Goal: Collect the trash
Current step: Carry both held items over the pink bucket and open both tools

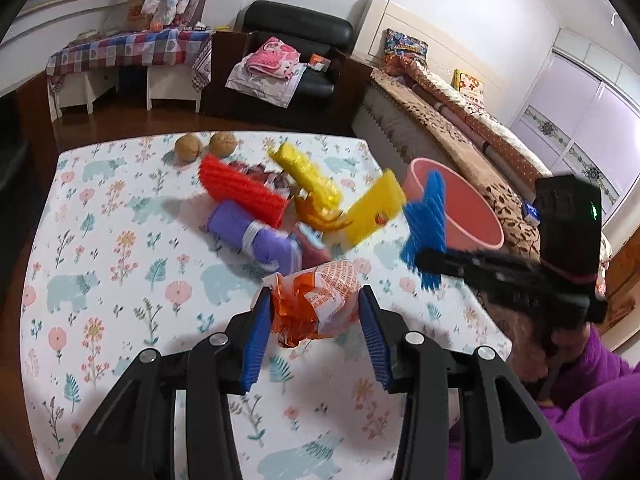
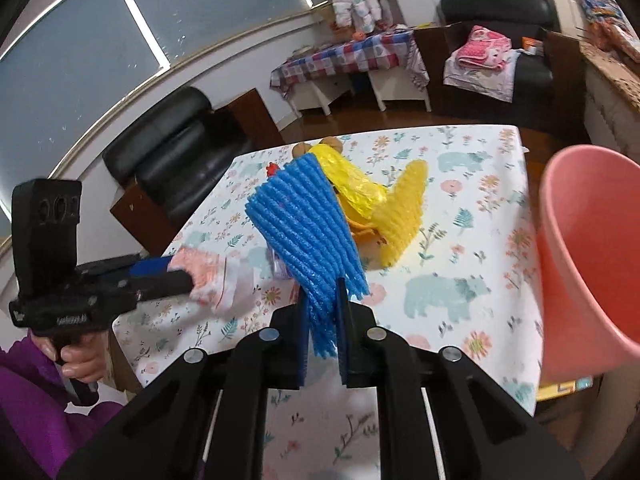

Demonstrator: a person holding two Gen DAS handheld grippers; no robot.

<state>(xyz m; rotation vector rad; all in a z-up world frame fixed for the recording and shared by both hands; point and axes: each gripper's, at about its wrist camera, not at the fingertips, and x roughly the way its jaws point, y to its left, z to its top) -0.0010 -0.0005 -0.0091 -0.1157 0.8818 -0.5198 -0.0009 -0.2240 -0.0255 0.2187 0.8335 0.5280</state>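
- Left wrist view: my left gripper [image 1: 314, 312] has its blue pads either side of an orange-and-white wrapper [image 1: 316, 300], raised a little off the table [image 1: 100, 240]. The pads [image 1: 256, 344] sit wide, and I cannot tell whether they truly pinch the wrapper or only bracket it.
- Same view: the rest of the trash lies heaped mid-table: a red foam net [image 1: 244, 190], a purple wrapper [image 1: 256, 236], a yellow bag [image 1: 308, 176] and a yellow foam net [image 1: 374, 212]. Two walnuts [image 1: 206, 145] sit at the far edge (maybe not trash at all).
- I judge this the carrying step; the next move calls for swinging the wrapper right to the pink bucket [image 1: 476, 220] beyond the table's right edge, without fouling my other tool.
- Right wrist view: my right gripper [image 2: 324, 344] is clamped on a blue foam net [image 2: 308, 236], which hangs lifted above the table. The pink bucket [image 2: 588, 256] is close on the right, so that net wants moving over the rim, then letting go.
- Same view: my left gripper [image 2: 196, 276] shows at left with the wrapper blurred at its tip.
- The table wears a white cloth with bears and flowers. Around it: dark wood floor, a black armchair [image 2: 160, 152], a large window, a bench under a chequered cloth [image 2: 348, 60], and, in the left view, a bed [image 1: 460, 128].
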